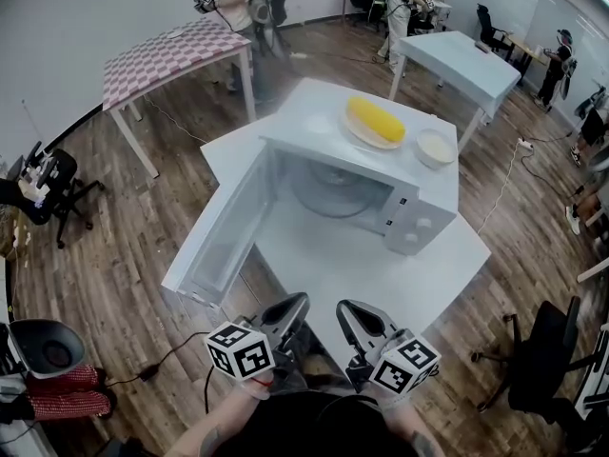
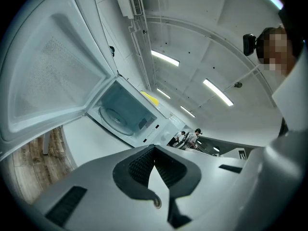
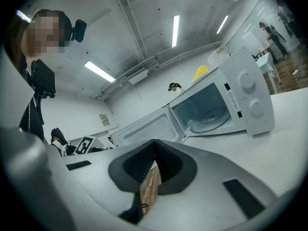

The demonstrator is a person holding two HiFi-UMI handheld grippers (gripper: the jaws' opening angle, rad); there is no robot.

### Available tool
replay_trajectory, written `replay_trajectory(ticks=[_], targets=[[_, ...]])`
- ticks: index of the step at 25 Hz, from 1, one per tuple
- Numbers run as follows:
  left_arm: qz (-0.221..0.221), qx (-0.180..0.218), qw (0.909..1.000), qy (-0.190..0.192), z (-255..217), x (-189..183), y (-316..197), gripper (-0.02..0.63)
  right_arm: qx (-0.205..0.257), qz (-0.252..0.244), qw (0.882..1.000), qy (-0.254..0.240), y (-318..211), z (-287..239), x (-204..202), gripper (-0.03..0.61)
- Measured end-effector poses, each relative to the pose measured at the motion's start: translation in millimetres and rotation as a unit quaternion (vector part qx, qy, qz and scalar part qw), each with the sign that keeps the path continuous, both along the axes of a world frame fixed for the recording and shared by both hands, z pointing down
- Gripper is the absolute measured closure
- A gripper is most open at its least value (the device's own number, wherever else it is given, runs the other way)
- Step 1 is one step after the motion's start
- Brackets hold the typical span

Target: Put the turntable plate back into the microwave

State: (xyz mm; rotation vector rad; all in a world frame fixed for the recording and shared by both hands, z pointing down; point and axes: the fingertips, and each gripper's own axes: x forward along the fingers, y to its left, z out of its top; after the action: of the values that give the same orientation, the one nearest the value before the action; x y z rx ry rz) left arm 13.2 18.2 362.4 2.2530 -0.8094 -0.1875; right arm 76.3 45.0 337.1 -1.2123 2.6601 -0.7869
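A white microwave (image 1: 419,212) stands on the white table (image 1: 428,284) with its door (image 1: 217,241) swung wide open to the left. The glass turntable plate (image 1: 333,190) lies flat inside the cavity; it also shows in the left gripper view (image 2: 114,115) and the right gripper view (image 3: 210,120). My left gripper (image 1: 297,302) and right gripper (image 1: 344,308) sit side by side at the table's near edge, well short of the microwave. Both are shut with nothing between the jaws, as seen in the left gripper (image 2: 154,149) and right gripper (image 3: 155,143) views.
On top of the microwave sit a plate with a yellow corn cob (image 1: 374,120) and a white bowl (image 1: 435,147). A checkered table (image 1: 176,53) stands at the far left, a pale blue table (image 1: 471,63) at the far right. Office chairs (image 1: 542,350) and people ring the room.
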Motion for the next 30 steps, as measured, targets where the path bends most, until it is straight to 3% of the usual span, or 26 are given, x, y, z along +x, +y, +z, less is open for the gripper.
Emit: replay_trajectory(ticks=[30], targets=[[-0.014, -0.032, 0.9994, -0.004, 18.8, -8.8, 14.4, 0.601, -0.013, -0.012, 1.0, 0.016, 9.3, 13.1, -6.8, 0.557]])
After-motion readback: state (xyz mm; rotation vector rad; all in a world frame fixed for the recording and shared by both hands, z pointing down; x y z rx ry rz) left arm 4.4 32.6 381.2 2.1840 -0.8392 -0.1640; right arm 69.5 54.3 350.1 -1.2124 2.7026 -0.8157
